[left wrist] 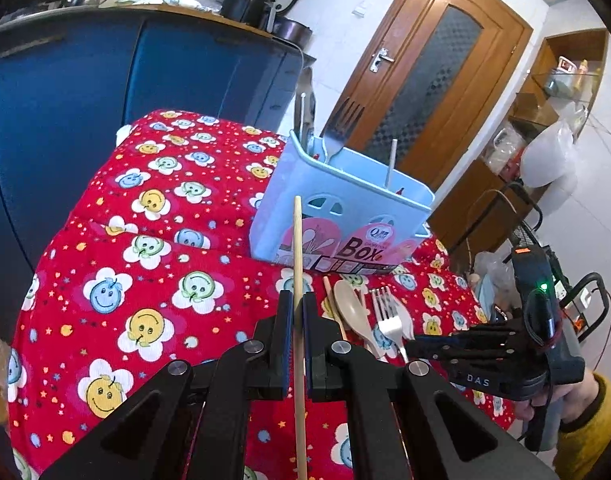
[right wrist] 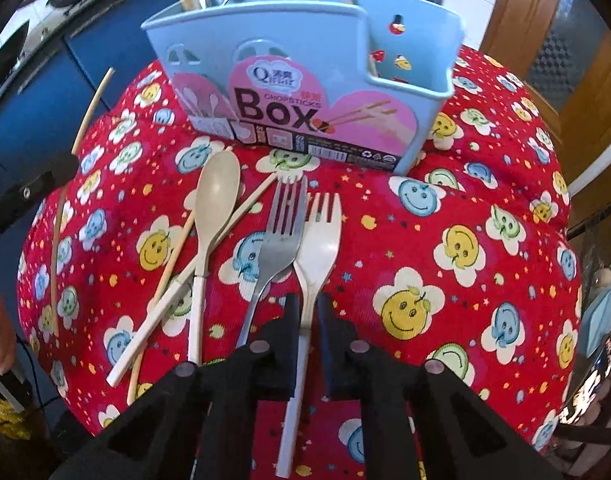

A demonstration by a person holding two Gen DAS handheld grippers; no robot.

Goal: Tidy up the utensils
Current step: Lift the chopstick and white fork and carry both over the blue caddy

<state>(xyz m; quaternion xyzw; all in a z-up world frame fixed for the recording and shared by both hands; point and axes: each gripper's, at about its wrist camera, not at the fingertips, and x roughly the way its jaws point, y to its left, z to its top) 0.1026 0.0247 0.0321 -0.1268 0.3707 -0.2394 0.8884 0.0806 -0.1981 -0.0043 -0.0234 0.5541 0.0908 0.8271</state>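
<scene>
- Pinching a single wooden chopstick [left wrist: 297, 280] between its two pads, the left gripper [left wrist: 298, 340] holds the stick raised off the cloth, its far tip crossing in front of the blue utensil box [left wrist: 345, 200].
- Right gripper [right wrist: 305, 320]: its jaws stand either side of the handle of the white plastic fork [right wrist: 319, 240]; a gap shows at the right pad, so whether they grip the handle cannot be told. The fork lies flat on the cloth, tines pointing far.
- Metal fork [right wrist: 281, 236]: lies just left of the white plastic fork, their heads touching, tines toward the box.
- Beige spoon [right wrist: 215, 200]: lies left of the metal fork, bowl at the far end, handle running near.
- Two loose chopsticks, a white one [right wrist: 177, 288] and a thin wooden one [right wrist: 165, 276], lie crossed beneath the spoon, slanting from near left to far right.
- Utensil box: stands upright at the far side of the table, beyond all the loose pieces, its front labelled "Chopsticks Box". A slotted metal spatula [left wrist: 341, 120] and thin sticks rise out of it; a smaller side compartment [right wrist: 409, 52] sits at its right end in the right wrist view.
- Red tablecloth [left wrist: 125, 240] with smiling flower faces covers the table; blue cabinets [left wrist: 85, 100] stand far left, a wooden door [left wrist: 425, 72] far right.
</scene>
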